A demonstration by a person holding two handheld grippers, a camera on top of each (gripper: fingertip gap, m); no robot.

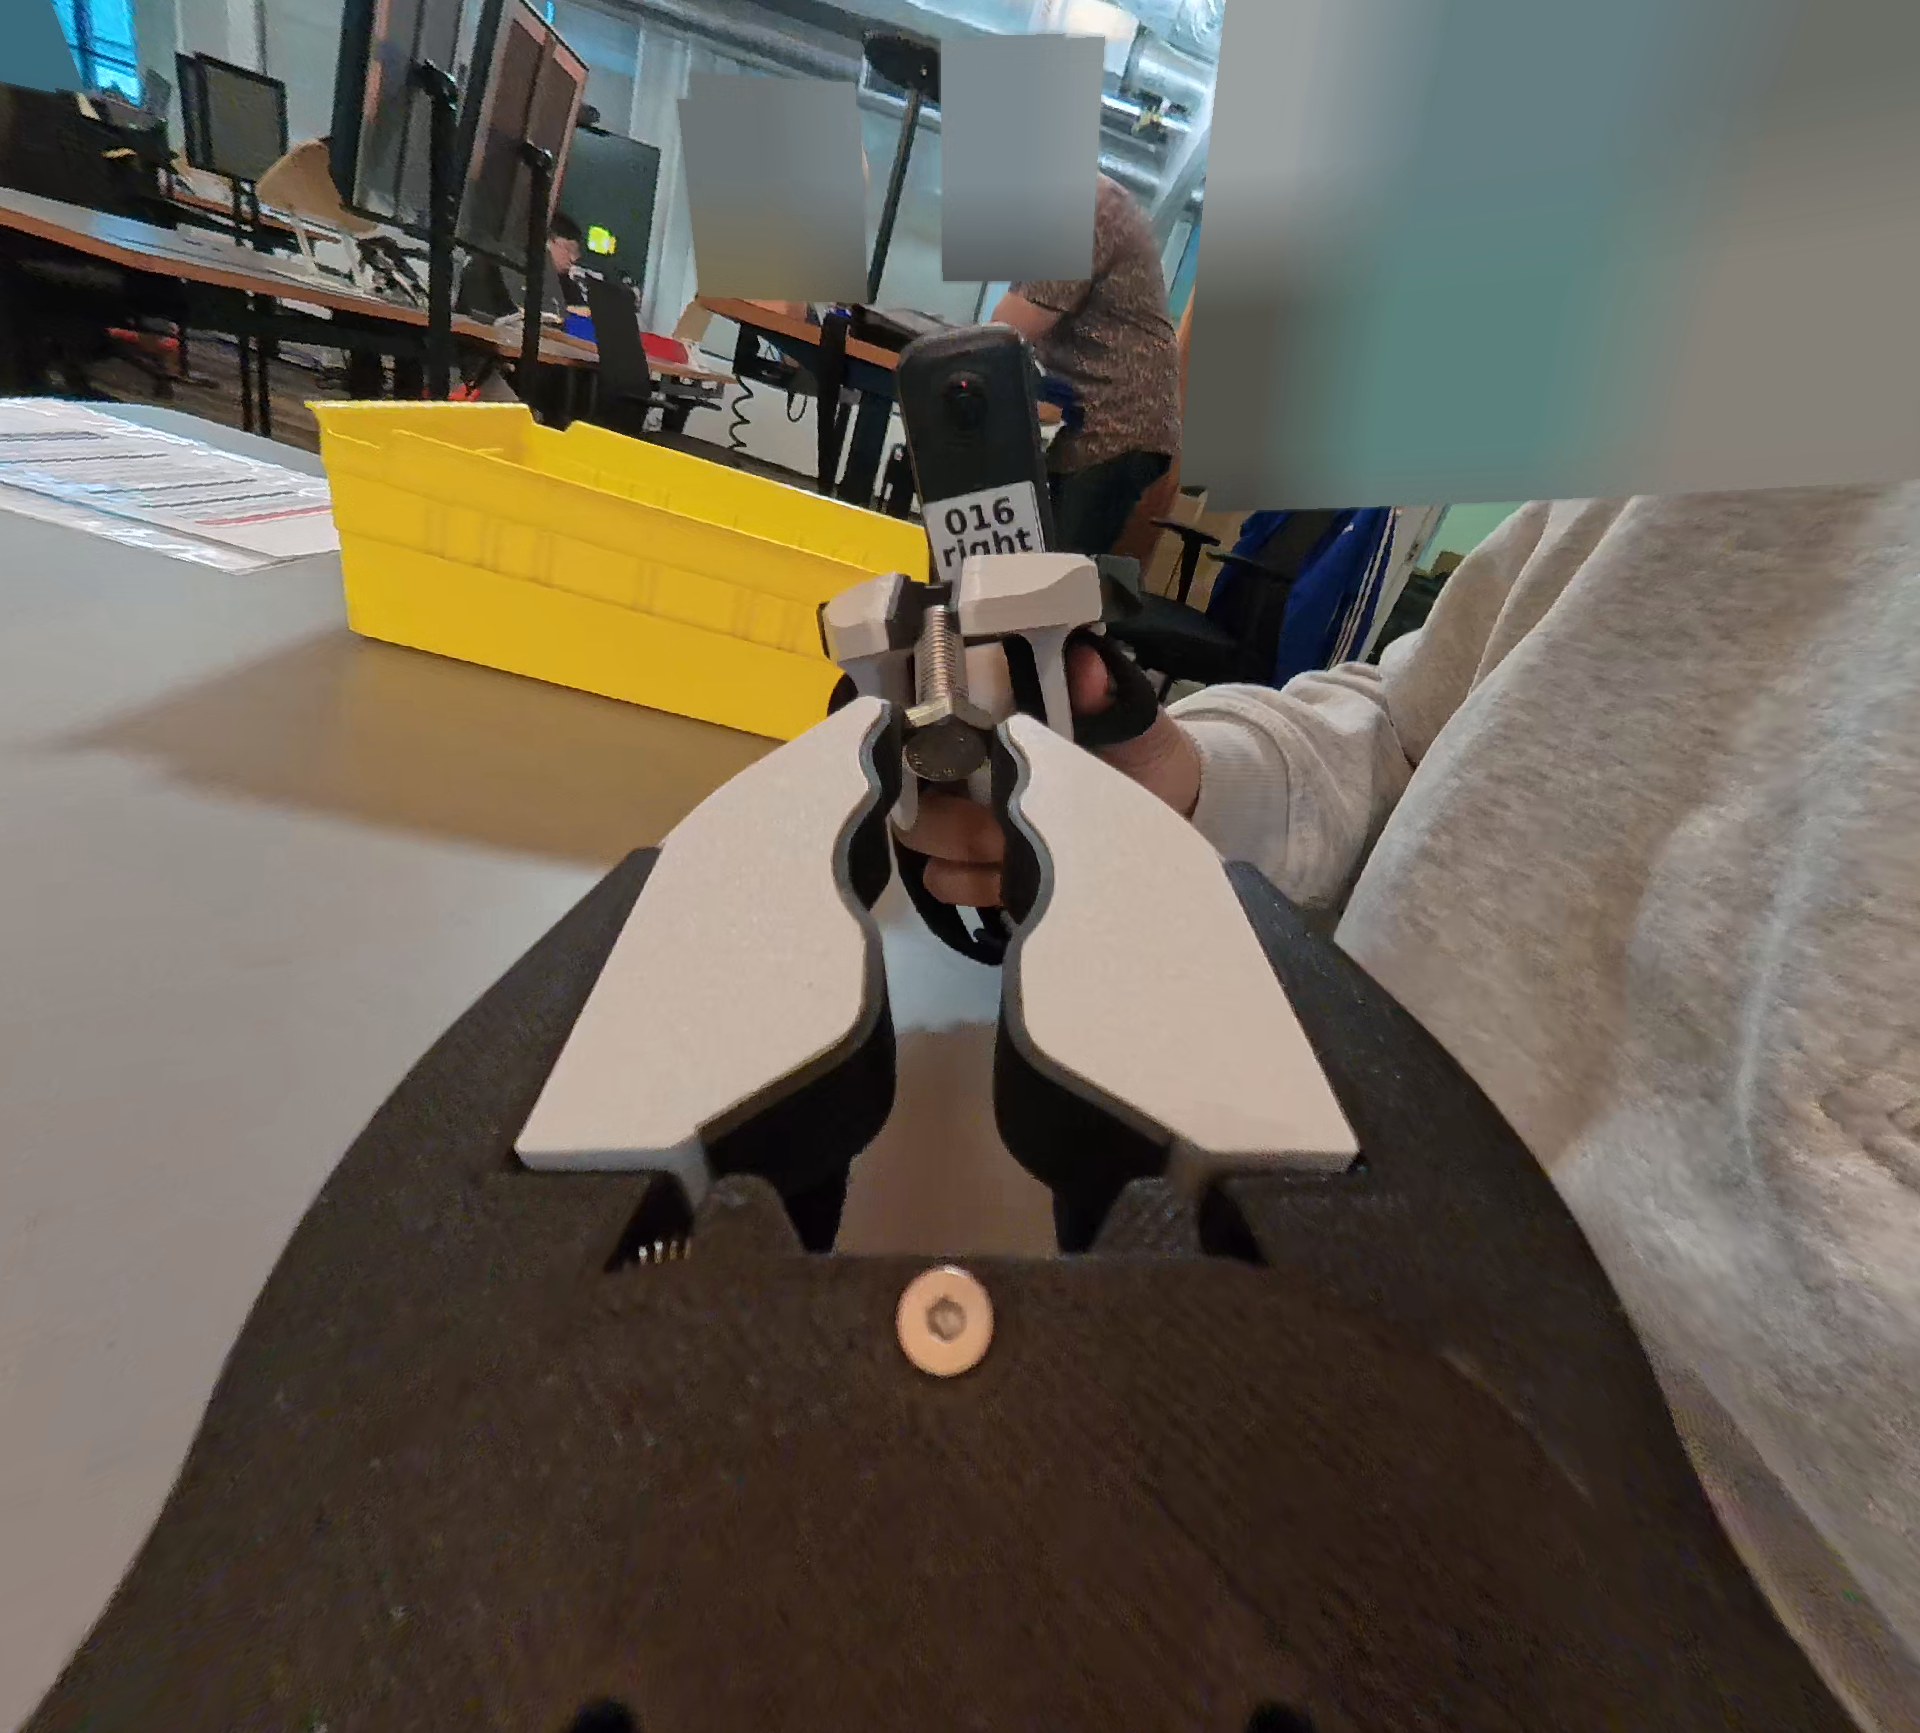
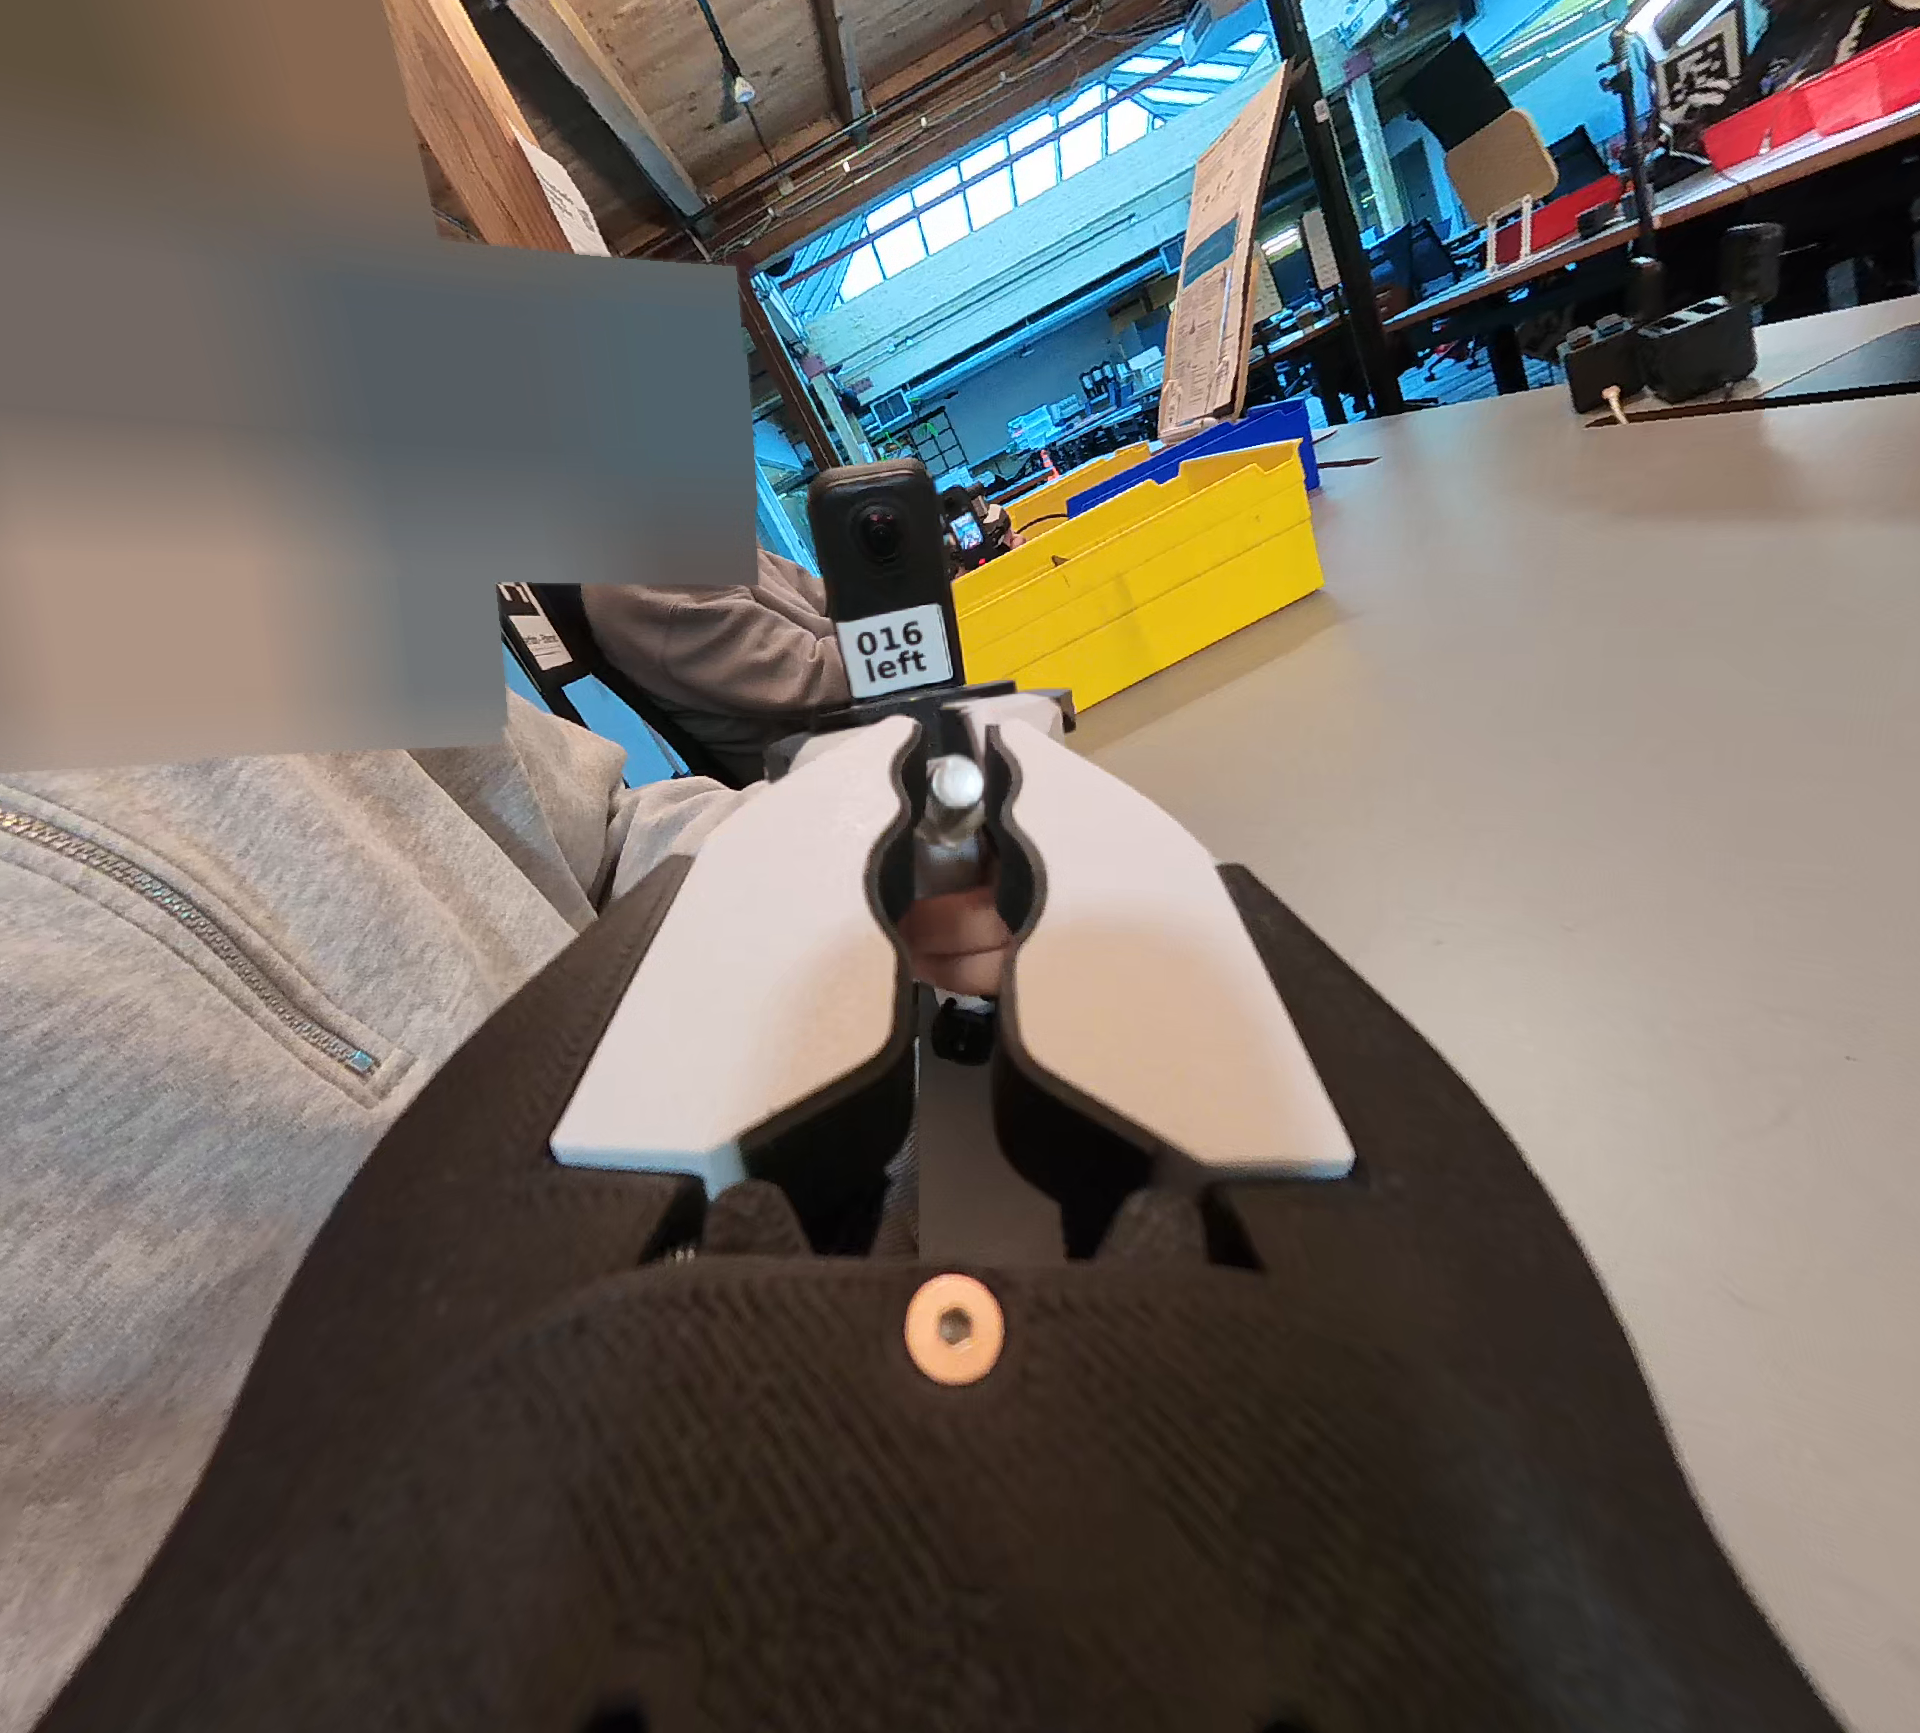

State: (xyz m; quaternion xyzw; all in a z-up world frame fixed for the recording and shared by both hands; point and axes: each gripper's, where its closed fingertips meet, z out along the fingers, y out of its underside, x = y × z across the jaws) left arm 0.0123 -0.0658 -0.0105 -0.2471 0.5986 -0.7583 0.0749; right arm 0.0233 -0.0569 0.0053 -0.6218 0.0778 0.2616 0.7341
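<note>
A steel hex bolt (image 1: pixel 940 696) is held in the air between both grippers, above a grey table (image 1: pixel 208 852). My left gripper (image 1: pixel 943 738) is shut on the bolt's hex head. My right gripper (image 1: pixel 940 613) faces it from beyond and is shut on the threaded shank. In the right wrist view my right gripper (image 2: pixel 956 748) is closed around the bolt (image 2: pixel 954 795), whose round end points at the camera. The left gripper (image 2: pixel 1023 704) shows just behind it. A hand holds each gripper's handle, partly hidden by the fingers.
A yellow bin (image 1: pixel 582 561) stands on the table past the grippers; it also shows in the right wrist view (image 2: pixel 1143 582) with a blue bin (image 2: pixel 1247 436) behind. A printed sheet (image 1: pixel 135 478) lies far left. A grey-sleeved arm (image 1: pixel 1558 852) is close by.
</note>
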